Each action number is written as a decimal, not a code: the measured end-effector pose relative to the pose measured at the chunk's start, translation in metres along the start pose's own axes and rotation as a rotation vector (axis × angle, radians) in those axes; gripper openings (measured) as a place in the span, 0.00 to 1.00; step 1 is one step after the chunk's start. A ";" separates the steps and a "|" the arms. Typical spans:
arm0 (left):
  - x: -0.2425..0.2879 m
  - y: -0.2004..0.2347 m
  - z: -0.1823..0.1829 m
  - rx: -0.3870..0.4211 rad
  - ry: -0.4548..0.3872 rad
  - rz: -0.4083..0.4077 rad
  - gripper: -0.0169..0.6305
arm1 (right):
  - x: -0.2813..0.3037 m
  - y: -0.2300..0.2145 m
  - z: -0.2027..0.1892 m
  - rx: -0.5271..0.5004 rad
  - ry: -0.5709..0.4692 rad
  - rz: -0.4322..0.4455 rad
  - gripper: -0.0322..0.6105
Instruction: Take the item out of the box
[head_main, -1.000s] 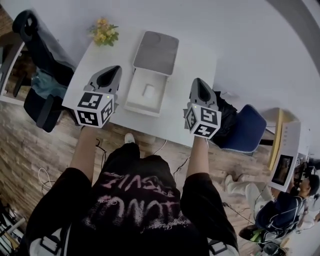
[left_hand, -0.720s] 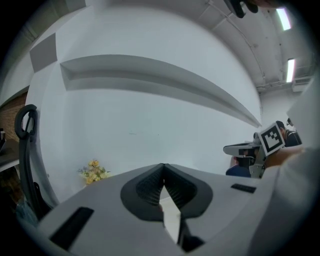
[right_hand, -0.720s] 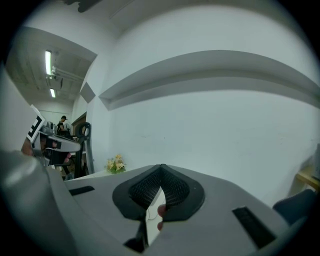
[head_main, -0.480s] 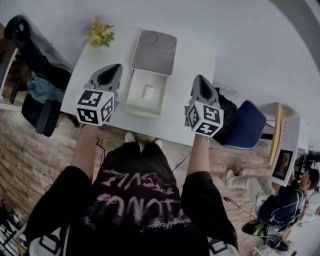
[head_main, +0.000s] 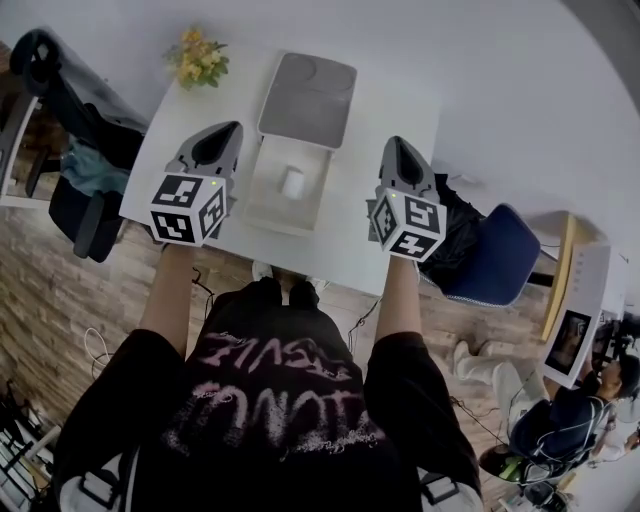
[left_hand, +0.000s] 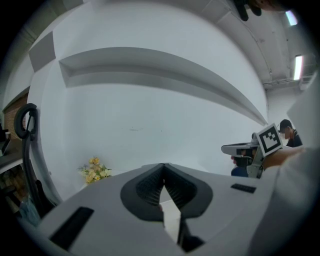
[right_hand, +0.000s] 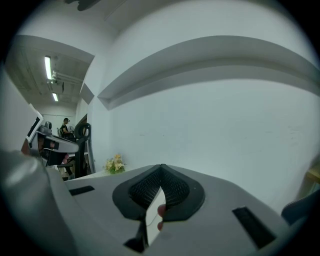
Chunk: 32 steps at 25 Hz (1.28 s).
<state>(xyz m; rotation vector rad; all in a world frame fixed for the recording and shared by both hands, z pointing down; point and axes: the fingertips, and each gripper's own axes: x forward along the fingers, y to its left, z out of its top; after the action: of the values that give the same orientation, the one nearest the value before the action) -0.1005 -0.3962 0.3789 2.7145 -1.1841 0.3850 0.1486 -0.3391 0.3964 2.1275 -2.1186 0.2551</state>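
Note:
An open white box (head_main: 262, 205) lies on the white table (head_main: 385, 110), its grey lid (head_main: 307, 100) folded back behind it. A small white item (head_main: 293, 183) sits inside the box. My left gripper (head_main: 222, 135) hovers just left of the box, and its jaws (left_hand: 163, 167) are shut with nothing in them. To the right of the box is my right gripper (head_main: 397, 150), whose jaws (right_hand: 161, 170) also meet at the tip and hold nothing. Both point toward the back wall, and neither touches the box.
A bunch of yellow flowers (head_main: 197, 58) stands at the table's far left corner. A black chair (head_main: 60, 70) is left of the table and a blue chair (head_main: 490, 255) is to its right. A plain wall runs behind the table. People sit at the lower right.
Both grippers have moved a little forward over the table, one on each side of the box. Their jaws stay shut.

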 end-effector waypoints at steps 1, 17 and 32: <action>0.002 0.000 -0.001 0.000 0.006 0.007 0.03 | 0.002 -0.002 -0.001 0.003 -0.001 0.006 0.06; 0.016 -0.029 0.008 0.039 0.018 0.016 0.03 | 0.002 -0.026 -0.001 0.007 -0.020 0.046 0.06; 0.030 -0.037 -0.016 0.025 0.090 0.004 0.03 | 0.003 -0.027 -0.029 0.017 0.029 0.061 0.06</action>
<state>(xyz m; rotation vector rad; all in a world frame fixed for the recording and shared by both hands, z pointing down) -0.0560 -0.3879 0.4014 2.6853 -1.1695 0.5197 0.1745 -0.3361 0.4260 2.0579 -2.1751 0.3095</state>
